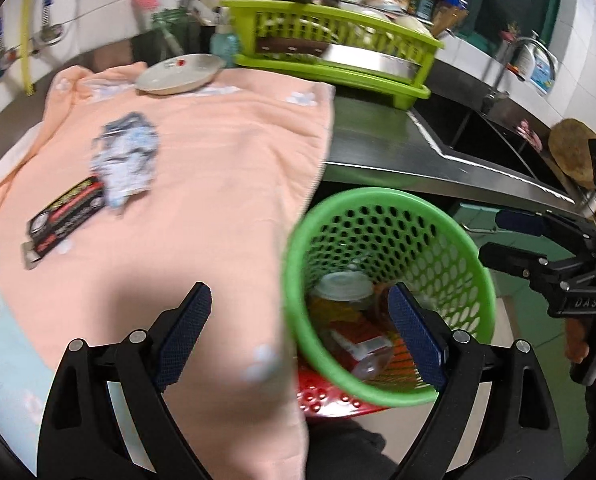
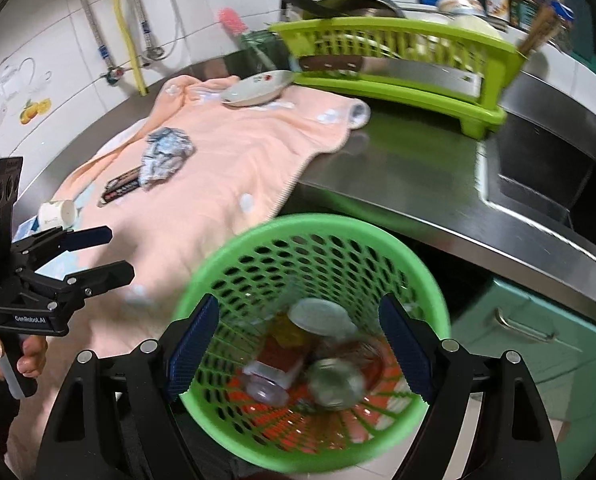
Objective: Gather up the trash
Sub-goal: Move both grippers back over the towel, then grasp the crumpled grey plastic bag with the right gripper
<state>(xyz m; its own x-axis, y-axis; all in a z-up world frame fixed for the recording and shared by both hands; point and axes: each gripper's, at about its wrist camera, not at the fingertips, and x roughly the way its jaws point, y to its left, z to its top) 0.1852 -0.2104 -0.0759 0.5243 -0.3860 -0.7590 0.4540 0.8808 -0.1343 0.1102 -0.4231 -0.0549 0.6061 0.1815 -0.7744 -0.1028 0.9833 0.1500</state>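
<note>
One green perforated bin [image 2: 313, 432] sits below the counter edge, beside the hanging end of one peach towel [image 2: 226, 176]. Bin contents are blurred: at least one clear cup with a lid [image 2: 317, 314], one red-and-white packet [image 2: 276, 360], one clear bottle or jar [image 2: 333, 384]; exact count unclear.

Still on the towel: one crumpled blue-white wrapper [image 2: 164, 154], touching one black-and-red flat packet [image 2: 122, 188]. One small white cup [image 2: 58, 213] lies on its side at the towel's near edge.

Right gripper [image 2: 298, 348] is over the bin mouth, fingers spread wide, nothing between them. Left gripper [image 1: 298, 338] is over the towel edge and bin rim, also spread and empty.

Further back: one white plate [image 2: 258, 88] on the towel, one lime dish rack [image 2: 397, 64], one steel counter [image 2: 417, 184], one sink [image 2: 545, 168].
</note>
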